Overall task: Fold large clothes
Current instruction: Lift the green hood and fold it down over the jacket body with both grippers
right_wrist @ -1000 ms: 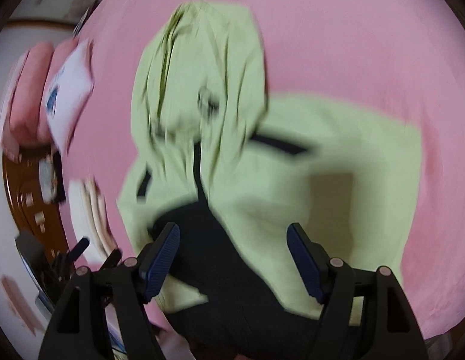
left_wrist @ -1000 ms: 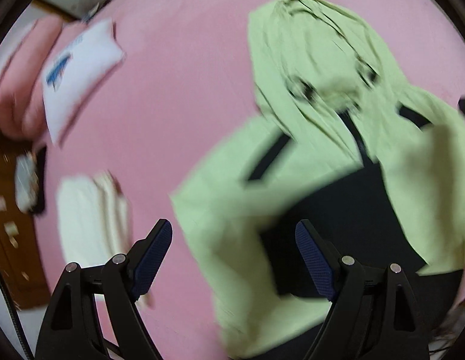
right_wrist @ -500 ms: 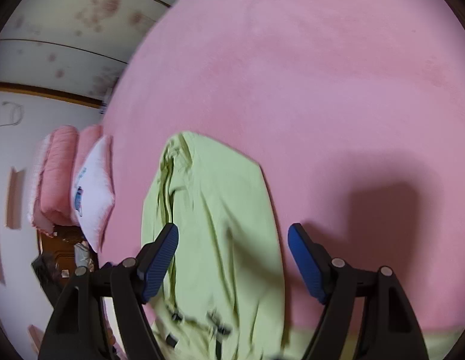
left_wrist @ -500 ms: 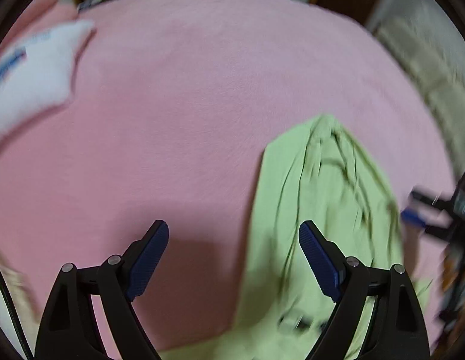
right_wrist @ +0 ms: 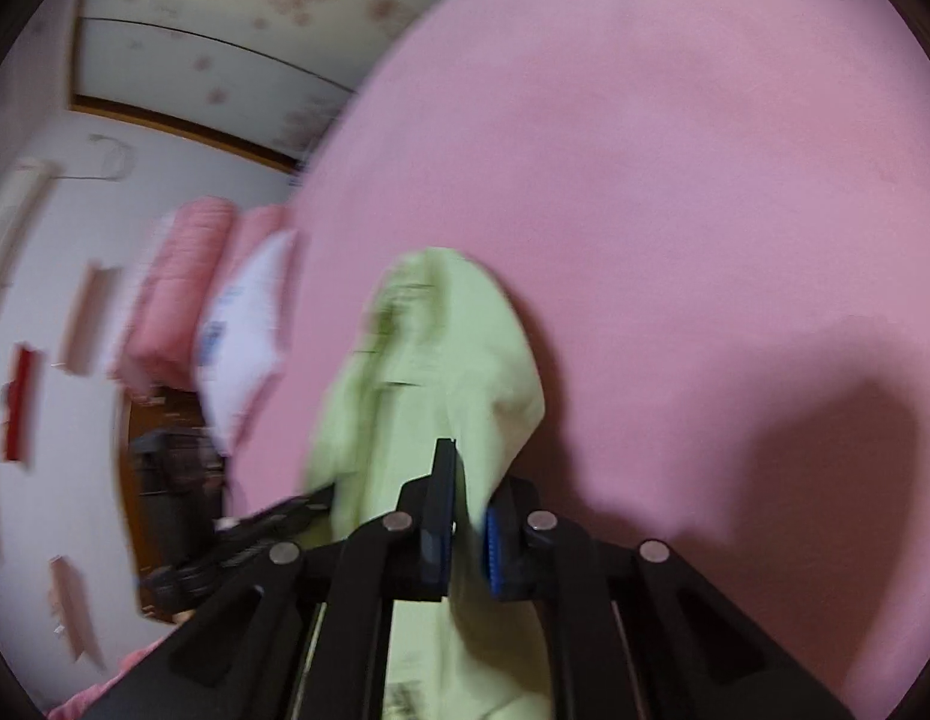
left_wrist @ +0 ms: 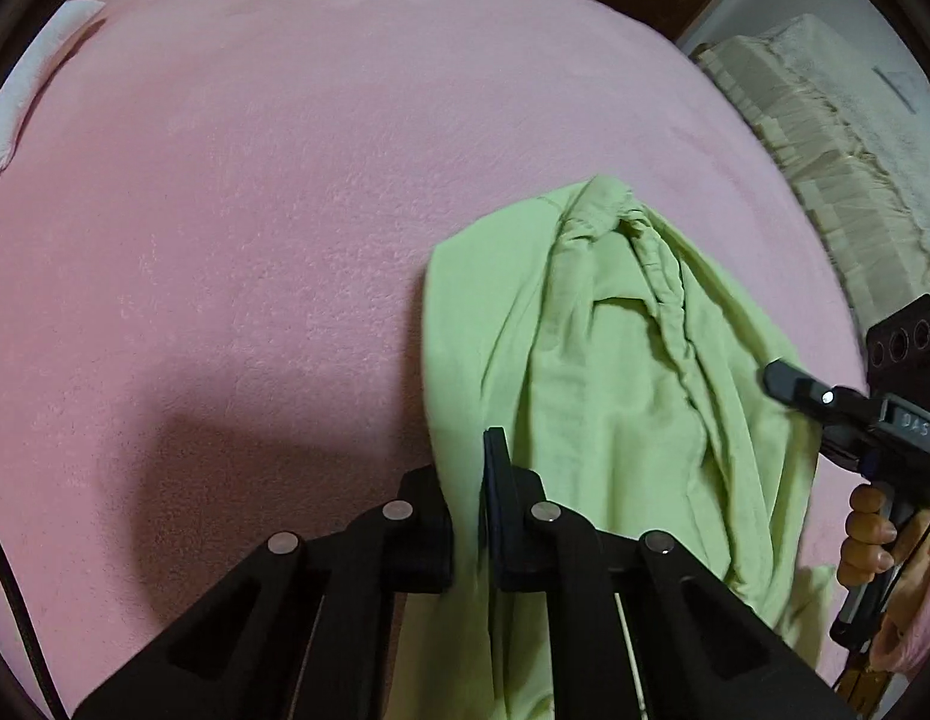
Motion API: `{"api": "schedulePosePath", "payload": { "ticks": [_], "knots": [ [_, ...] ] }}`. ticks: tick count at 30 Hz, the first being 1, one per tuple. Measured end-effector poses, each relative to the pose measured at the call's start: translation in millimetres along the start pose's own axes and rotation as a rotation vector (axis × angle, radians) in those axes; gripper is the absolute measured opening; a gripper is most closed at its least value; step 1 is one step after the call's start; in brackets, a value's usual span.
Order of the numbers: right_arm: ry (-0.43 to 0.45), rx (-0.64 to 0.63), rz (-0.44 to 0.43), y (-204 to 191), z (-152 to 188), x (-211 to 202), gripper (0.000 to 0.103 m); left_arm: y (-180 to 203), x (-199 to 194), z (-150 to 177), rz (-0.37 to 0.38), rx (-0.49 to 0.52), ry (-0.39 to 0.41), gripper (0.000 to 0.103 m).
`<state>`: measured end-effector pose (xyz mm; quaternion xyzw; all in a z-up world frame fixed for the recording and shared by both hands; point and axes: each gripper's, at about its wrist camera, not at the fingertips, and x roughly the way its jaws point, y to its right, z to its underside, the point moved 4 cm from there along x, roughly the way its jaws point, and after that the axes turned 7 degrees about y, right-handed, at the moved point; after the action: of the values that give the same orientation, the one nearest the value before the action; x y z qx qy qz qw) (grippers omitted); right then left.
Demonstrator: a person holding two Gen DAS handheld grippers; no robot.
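While both grippers were clamped on the light-green garment (left_wrist: 615, 396) lying on the pink bed cover (left_wrist: 255, 210), left gripper (left_wrist: 468, 516) pinching one hood edge, right gripper (right_wrist: 465, 546) the other, those thin bites looked like they could slip if tugged unevenly.

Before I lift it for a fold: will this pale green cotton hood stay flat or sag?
The pale green cotton hood probably sags: it already lies creased and bunched on the pink fleece blanket. It likely drapes between the left claw and right claw. It looks light.
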<state>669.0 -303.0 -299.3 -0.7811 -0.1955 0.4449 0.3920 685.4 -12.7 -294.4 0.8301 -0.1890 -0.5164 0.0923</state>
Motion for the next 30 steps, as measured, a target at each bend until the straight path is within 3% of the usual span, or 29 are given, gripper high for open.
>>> {"api": "schedulePosePath", "payload": {
  "ticks": [6, 10, 13, 17, 18, 20, 22, 24, 25, 27, 28, 29, 30],
  "knots": [
    [-0.089, -0.139, -0.239, -76.4, 21.0, -28.9, 0.006, 20.9, -76.5, 12.1, 0.174, 0.04, 0.052, 0.004],
    [-0.186, -0.209, -0.346, -123.7, 58.4, -57.6, 0.006, 38.2, -143.7, 48.3, 0.214, 0.15, 0.058, 0.004],
    [-0.27, -0.278, -0.356, -143.8, 97.0, -80.9, 0.006, 43.7, -178.0, 81.9, 0.18, 0.261, 0.045, 0.004],
    [-0.348, -0.361, -0.251, -137.7, 148.5, -110.7, 0.011, 43.0, -210.1, 142.5, 0.069, 0.415, 0.082, 0.005],
    [-0.348, -0.375, -0.217, -135.8, 156.8, -111.2, 0.012, 41.0, -214.2, 155.8, 0.04, 0.433, 0.096, 0.01],
    [-0.336, -0.409, -0.118, -123.6, 177.4, -116.1, 0.022, 35.1, -216.4, 180.6, -0.023, 0.453, 0.13, 0.022],
    [-0.322, -0.426, -0.027, -107.5, 193.5, -117.7, 0.027, 26.2, -211.9, 205.2, -0.104, 0.462, 0.146, 0.047],
    [-0.328, -0.442, 0.096, -88.0, 206.2, -114.2, 0.04, 17.1, -201.4, 225.6, -0.202, 0.464, 0.166, 0.063],
    [-0.348, -0.444, 0.181, -74.2, 212.5, -111.2, 0.043, 14.6, -195.9, 232.9, -0.241, 0.473, 0.163, 0.067],
    [-0.374, -0.443, 0.269, -55.7, 222.5, -109.8, 0.056, 5.8, -183.0, 247.8, -0.314, 0.516, 0.111, 0.067],
    [-0.386, -0.448, 0.307, -50.3, 227.7, -111.4, 0.071, 4.2, -180.1, 246.0, -0.338, 0.527, 0.094, 0.067],
    [-0.389, -0.45, 0.344, -46.5, 227.8, -111.4, 0.078, 1.6, -179.7, 247.9, -0.357, 0.535, 0.076, 0.067],
    [-0.389, -0.45, 0.359, -39.2, 229.7, -115.1, 0.078, 3.6, -178.6, 249.4, -0.366, 0.537, 0.06, 0.067]
  ]
}}
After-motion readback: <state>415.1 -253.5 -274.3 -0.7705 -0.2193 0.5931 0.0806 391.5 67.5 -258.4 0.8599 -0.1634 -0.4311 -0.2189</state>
